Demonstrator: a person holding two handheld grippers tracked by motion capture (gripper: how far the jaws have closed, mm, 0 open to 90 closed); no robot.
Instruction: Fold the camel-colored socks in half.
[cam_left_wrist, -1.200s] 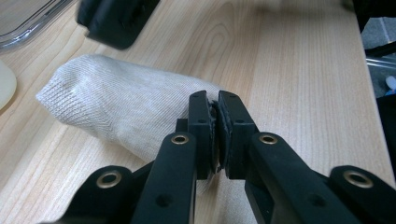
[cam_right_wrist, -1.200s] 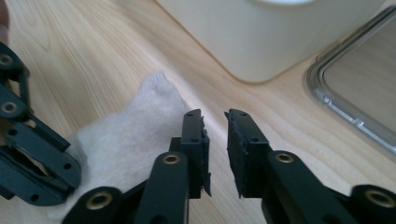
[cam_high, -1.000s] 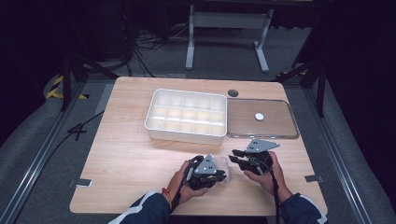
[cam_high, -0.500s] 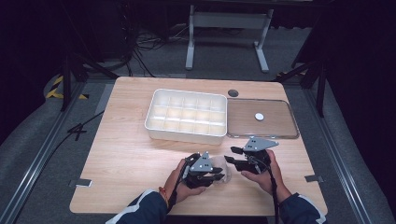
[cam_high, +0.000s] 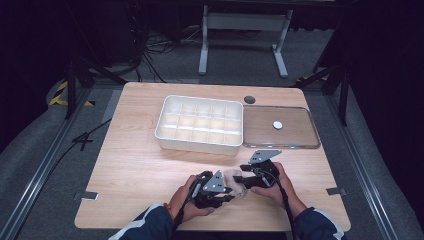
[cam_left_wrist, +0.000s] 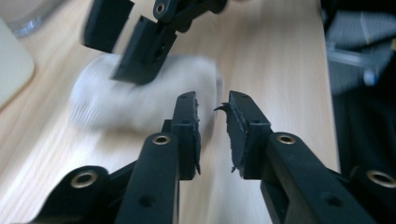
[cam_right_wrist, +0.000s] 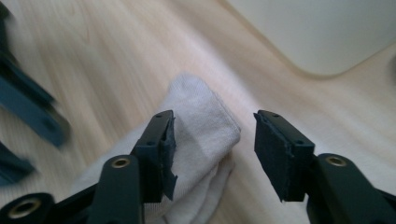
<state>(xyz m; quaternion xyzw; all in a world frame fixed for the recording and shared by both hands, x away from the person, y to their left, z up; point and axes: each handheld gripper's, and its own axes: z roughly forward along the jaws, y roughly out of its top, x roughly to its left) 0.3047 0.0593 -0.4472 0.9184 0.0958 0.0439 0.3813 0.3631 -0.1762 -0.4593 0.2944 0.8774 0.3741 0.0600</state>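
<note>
A small white sock (cam_high: 236, 180) lies bunched on the wooden table (cam_high: 130, 165) near its front edge, between the two grippers. My left gripper (cam_high: 229, 190) points right at it. In the left gripper view its jaws (cam_left_wrist: 212, 100) stand slightly apart, with nothing between them and the sock (cam_left_wrist: 130, 102) just beyond. They have just been opening. My right gripper (cam_high: 242, 178) points left. Its jaws (cam_right_wrist: 212, 121) have also just been opening and stand wide over the sock's end (cam_right_wrist: 201, 130), with no pad pressing on it.
A white compartment box (cam_high: 200, 142) stands at mid table. A clear flat lid (cam_high: 300, 137) with a small white knob (cam_high: 277, 125) lies to its right. There is a dark round hole (cam_high: 249, 99) behind them. Bare wood stretches to the left.
The right gripper has edged left toward the left one and its jaws have spread. The left hand has shifted a little. The sock now shows between the two grippers.
</note>
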